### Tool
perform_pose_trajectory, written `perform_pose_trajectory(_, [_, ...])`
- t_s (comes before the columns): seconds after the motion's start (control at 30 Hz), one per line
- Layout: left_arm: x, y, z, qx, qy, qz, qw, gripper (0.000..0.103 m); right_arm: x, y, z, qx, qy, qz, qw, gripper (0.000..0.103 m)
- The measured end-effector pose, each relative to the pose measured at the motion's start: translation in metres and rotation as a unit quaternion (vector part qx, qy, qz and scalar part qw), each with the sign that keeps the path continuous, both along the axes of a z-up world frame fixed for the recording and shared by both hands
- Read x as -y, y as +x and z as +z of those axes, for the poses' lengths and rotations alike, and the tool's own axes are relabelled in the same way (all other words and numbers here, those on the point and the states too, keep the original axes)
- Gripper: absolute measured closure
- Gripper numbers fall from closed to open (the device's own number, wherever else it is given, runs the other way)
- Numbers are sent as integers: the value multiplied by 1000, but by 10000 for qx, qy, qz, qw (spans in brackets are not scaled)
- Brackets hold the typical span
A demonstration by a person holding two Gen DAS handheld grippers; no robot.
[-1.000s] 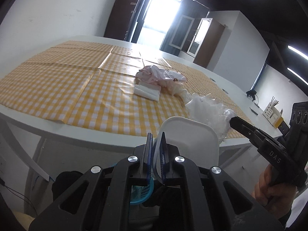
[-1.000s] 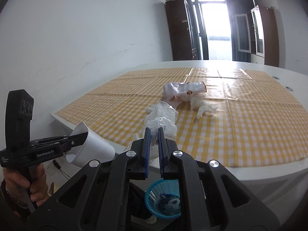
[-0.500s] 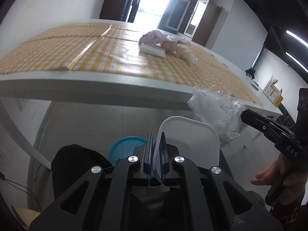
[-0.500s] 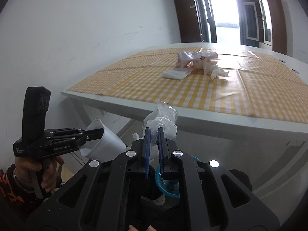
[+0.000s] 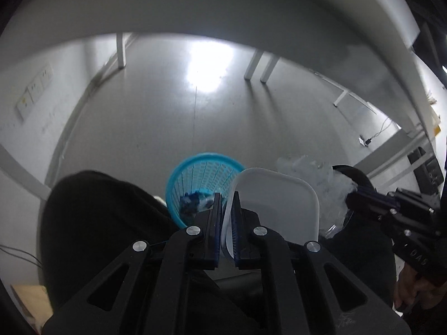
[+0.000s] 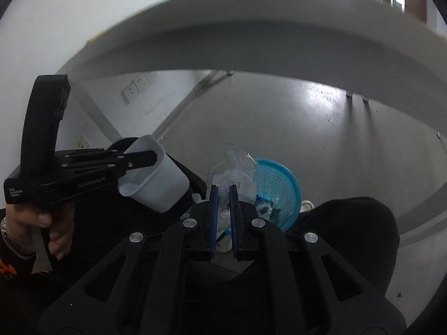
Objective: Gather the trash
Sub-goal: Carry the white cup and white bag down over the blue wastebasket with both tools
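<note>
I'm holding both tongs under the edge of the white table, pointing steeply down at the grey floor.

My left tongs are clamped on the rim of a white plastic container, the wall pinched between the blue pads. In the right wrist view the same container is hanging tilted, its open mouth facing down and to the left, with my left hand wrapping the grip below it.

My right tongs are clamped on a crumpled clear plastic wrapper (thin film, bunching up above the pads). In the left wrist view that wrapper is sitting just right of the container, with the right tongs' black body behind it.

A blue mesh waste basket is standing on the floor straight ahead, between my knees in dark trousers. Some blue-and-white scraps are lying inside it already (can't tell what they are). In the right wrist view the basket is showing just right of the wrapper, partly hidden by it.

Both items are hanging in the air near the basket, not in it. Wall sockets are showing on the wall at the left.
</note>
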State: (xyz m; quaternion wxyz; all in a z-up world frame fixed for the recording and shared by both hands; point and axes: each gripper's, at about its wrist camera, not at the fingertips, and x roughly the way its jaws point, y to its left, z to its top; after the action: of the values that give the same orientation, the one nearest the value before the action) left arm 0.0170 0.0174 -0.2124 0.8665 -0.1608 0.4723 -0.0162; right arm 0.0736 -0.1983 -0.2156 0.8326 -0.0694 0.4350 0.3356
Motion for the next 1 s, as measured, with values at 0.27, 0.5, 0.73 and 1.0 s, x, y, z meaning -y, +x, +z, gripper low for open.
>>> perform_pose_trajectory(0.27, [-6,36,-64,-741,-208,249,9967,98,-28,40,-62,-895,-370,-135,9952,96])
perform_pose_trajectory(0.5, [-6,67,-85,-779,-51,299,9965,98,-50,66,-99,-1163,-732,-209,9903,96])
perform_pose_trajectory(0.73, [-9,91,-101,-1096,-95,341,9933,98,-48,98,-128,-1538,-866,-528,9829,96])
perform_pose_trajectory(1.0, [-14,117,-127,-1574,-152,387,9867,98,-58,123,-157,-1832,-1069,-624,9752,96])
